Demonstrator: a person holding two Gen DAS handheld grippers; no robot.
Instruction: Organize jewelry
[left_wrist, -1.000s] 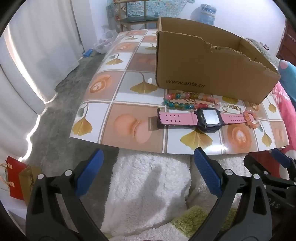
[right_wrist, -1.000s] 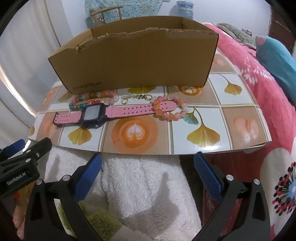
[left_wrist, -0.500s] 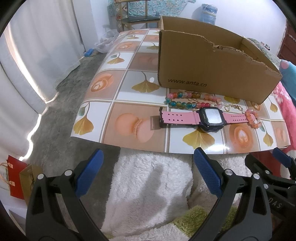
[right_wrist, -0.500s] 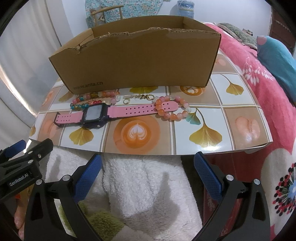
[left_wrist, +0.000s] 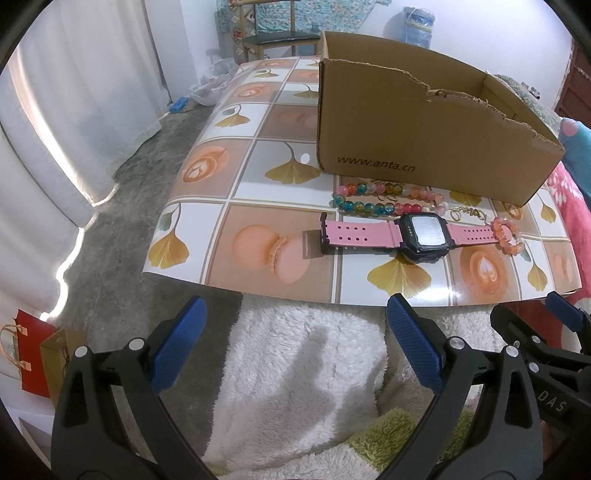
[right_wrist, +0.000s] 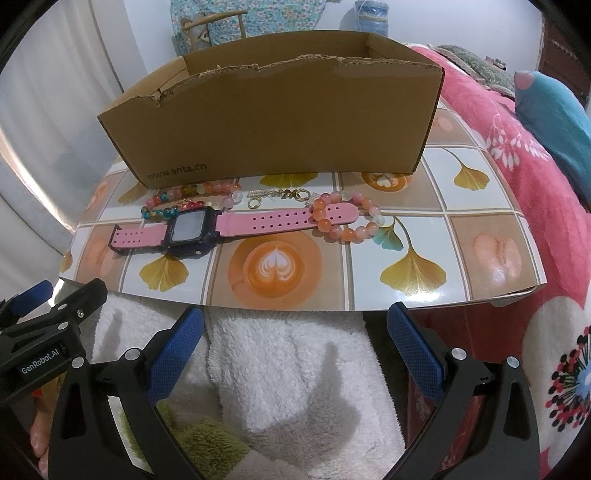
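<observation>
A pink-strapped digital watch (left_wrist: 417, 236) (right_wrist: 192, 230) lies flat on the patterned mat in front of an open cardboard box (left_wrist: 424, 140) (right_wrist: 280, 122). A multicoloured bead bracelet (left_wrist: 369, 201) (right_wrist: 184, 201) lies between watch and box. A small gold chain (left_wrist: 467, 213) (right_wrist: 280, 195) lies beside it. An orange-pink bead bracelet (left_wrist: 508, 240) (right_wrist: 347, 219) rests over the watch strap's right end. My left gripper (left_wrist: 295, 343) and right gripper (right_wrist: 295, 343) are both open and empty, held short of the mat's near edge above a white fluffy towel.
The mat (left_wrist: 258, 206) (right_wrist: 480, 229) has ginkgo and coffee tiles. A white towel (left_wrist: 303, 369) lies below it. A pink floral blanket (right_wrist: 517, 155) is at the right. Gift bags (left_wrist: 33, 354) stand on the floor at left. A chair (left_wrist: 280, 37) stands behind.
Both grippers have moved slightly toward the mat; the box and jewelry look a little larger. Nothing was touched and both stay open.
</observation>
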